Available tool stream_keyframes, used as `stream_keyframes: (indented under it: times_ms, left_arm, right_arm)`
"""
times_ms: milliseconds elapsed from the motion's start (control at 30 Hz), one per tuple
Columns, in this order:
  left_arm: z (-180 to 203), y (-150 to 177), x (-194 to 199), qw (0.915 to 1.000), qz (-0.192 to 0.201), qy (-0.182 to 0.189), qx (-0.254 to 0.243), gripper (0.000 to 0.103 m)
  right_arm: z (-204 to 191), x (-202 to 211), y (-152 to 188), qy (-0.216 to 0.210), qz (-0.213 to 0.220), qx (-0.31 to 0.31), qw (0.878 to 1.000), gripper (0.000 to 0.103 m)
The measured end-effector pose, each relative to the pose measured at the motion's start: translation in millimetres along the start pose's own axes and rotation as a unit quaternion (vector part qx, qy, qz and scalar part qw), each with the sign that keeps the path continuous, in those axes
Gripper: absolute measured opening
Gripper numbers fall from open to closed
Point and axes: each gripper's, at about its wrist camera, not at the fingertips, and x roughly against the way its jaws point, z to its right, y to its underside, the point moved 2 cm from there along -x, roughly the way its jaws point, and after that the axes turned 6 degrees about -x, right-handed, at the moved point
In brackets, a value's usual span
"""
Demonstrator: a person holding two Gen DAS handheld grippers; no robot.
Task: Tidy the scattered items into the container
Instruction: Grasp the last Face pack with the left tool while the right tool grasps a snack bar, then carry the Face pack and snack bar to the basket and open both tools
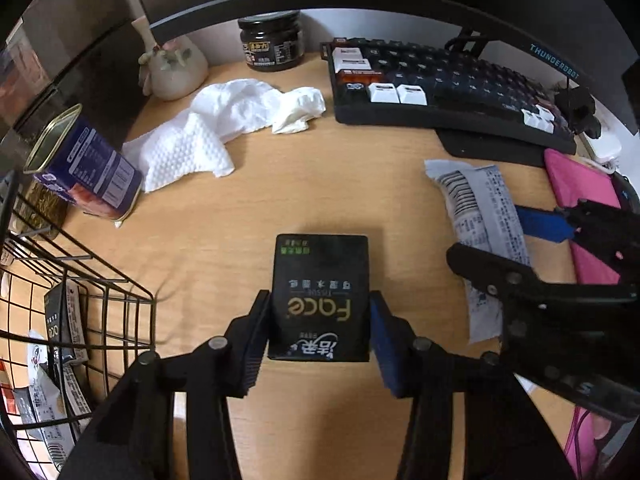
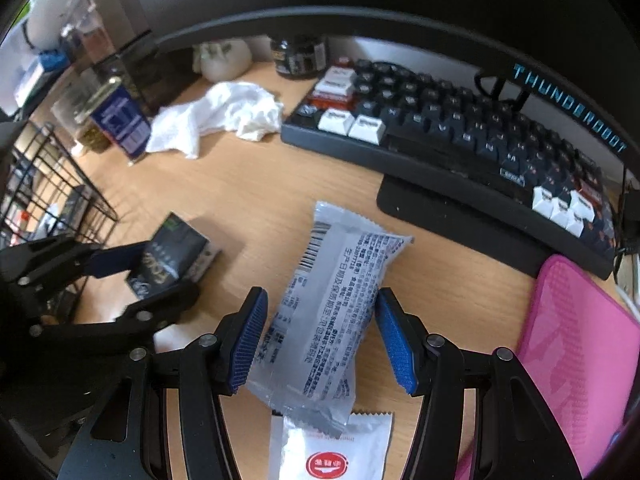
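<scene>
My left gripper (image 1: 318,320) is shut on a black "Face" tissue pack (image 1: 320,296), which rests on the wooden desk; the pack also shows in the right wrist view (image 2: 172,260). A black wire basket (image 1: 76,320) stands at the left with several packets inside. My right gripper (image 2: 318,328) is open, its blue pads on either side of a silver snack packet (image 2: 332,312) lying on the desk; whether a pad touches it is unclear. A white sachet with a red logo (image 2: 328,452) lies under the packet's near end. A blue tin can (image 1: 86,168) leans by the basket.
A crumpled white cloth (image 1: 224,128) lies behind the can. A dark jar (image 1: 272,40) and a white vase (image 1: 172,68) stand at the back. A keyboard (image 1: 440,84) sits under the monitor at the right. A pink pad (image 2: 576,344) lies at the far right.
</scene>
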Motion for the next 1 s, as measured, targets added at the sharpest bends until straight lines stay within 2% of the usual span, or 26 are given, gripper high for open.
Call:
stream_keyframes:
  times_ms: [33, 100, 333, 533, 633, 833, 1000]
  left_arm:
    - [0.5, 1.1, 0.7, 1.0000, 0.000, 0.000, -0.001, 0.053]
    - [2.4, 3.6, 2.4, 1.0000, -0.002, -0.001, -0.004, 0.053]
    - [8.6, 14.0, 30.2, 0.9997, 0.022, -0.003, -0.008, 0.053]
    - [17.7, 7.9, 65.0, 0.9983, 0.058, -0.005, -0.010, 0.053]
    - [8.8, 7.2, 90.9, 0.9962, 0.086, -0.010, -0.004, 0.053]
    - [-20.3, 27.3, 152.6, 0.9892, 0.141, -0.034, 0.022, 0.053]
    - [-68.3, 56.2, 190.9, 0.9821, 0.160, -0.079, 0.060, 0.053]
  right_arm:
    - [-1.2, -0.9, 0.6, 0.007, 0.002, 0.004, 1.000, 0.043]
    - [-3.8, 0.7, 2.4, 0.017, 0.005, 0.011, 1.000, 0.037]
    - [-1.1, 19.6, 11.3, 0.002, 0.010, 0.004, 1.000, 0.036]
    - [-5.8, 57.3, 16.9, -0.001, 0.040, 0.008, 0.999, 0.036]
    - [-15.8, 79.2, 18.0, -0.006, 0.059, 0.014, 0.998, 0.036]
    - [-58.7, 124.0, 19.3, -0.034, 0.101, 0.046, 0.993, 0.036]
    - [-123.6, 152.7, 15.2, -0.079, 0.127, 0.092, 0.984, 0.036]
